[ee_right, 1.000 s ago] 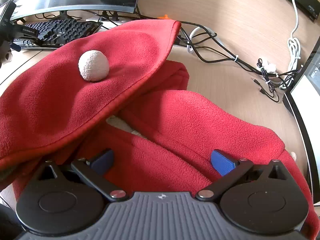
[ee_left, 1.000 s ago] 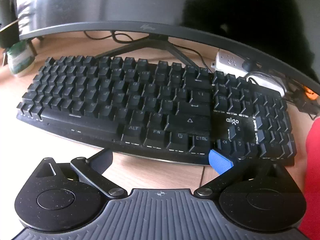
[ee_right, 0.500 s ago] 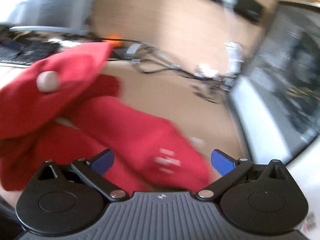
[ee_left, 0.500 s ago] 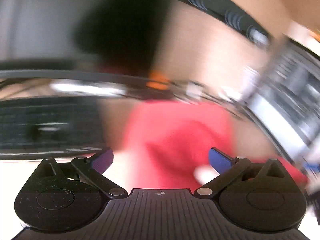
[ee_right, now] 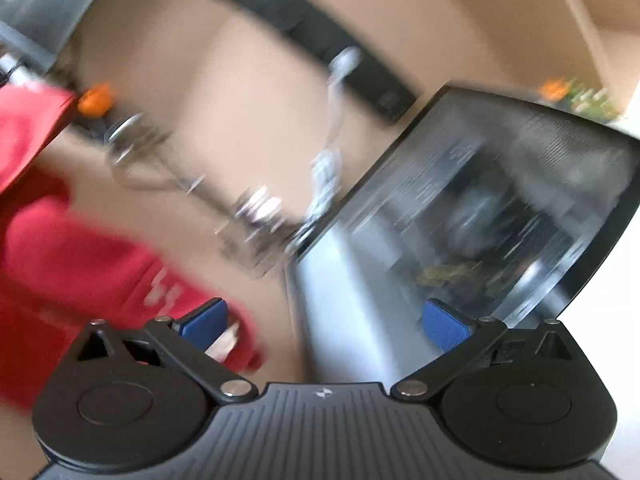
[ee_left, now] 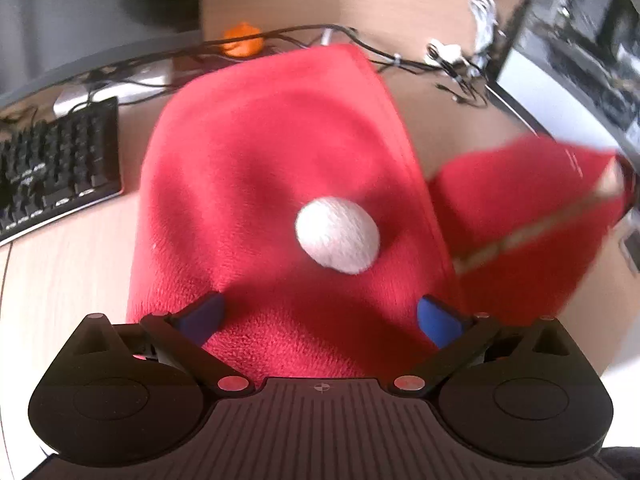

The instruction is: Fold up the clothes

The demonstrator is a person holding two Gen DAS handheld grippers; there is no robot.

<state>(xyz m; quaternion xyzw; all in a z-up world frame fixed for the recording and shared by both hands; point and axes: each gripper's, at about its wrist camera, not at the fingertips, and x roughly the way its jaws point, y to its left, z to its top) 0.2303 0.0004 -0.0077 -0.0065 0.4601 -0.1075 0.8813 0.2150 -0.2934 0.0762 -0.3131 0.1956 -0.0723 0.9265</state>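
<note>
One red fleece garment (ee_left: 272, 168) heaped on the wooden desk (ee_left: 60, 272), one white pompom (ee_left: 337, 233) on it, left gripper (ee_left: 320, 316) spread just above the fleece, right gripper (ee_right: 324, 320) spread, blurred, garment at its left, one keyboard (ee_left: 52, 168) at the desk's left edge

Bare desk (ee_left: 68, 280) left of red garment (ee_left: 260, 168); keyboard (ee_left: 52, 168), cables (ee_left: 400, 56), monitor (ee_right: 500, 208) around.

Left gripper (ee_left: 318, 316): jaws spread wide, blue pads (ee_left: 202, 315) well apart, nothing clamped between them. Right gripper (ee_right: 323, 322): jaws likewise spread wide, blue pads (ee_right: 444, 323) apart and gripping nothing. The right wrist view is heavily smeared.
</note>
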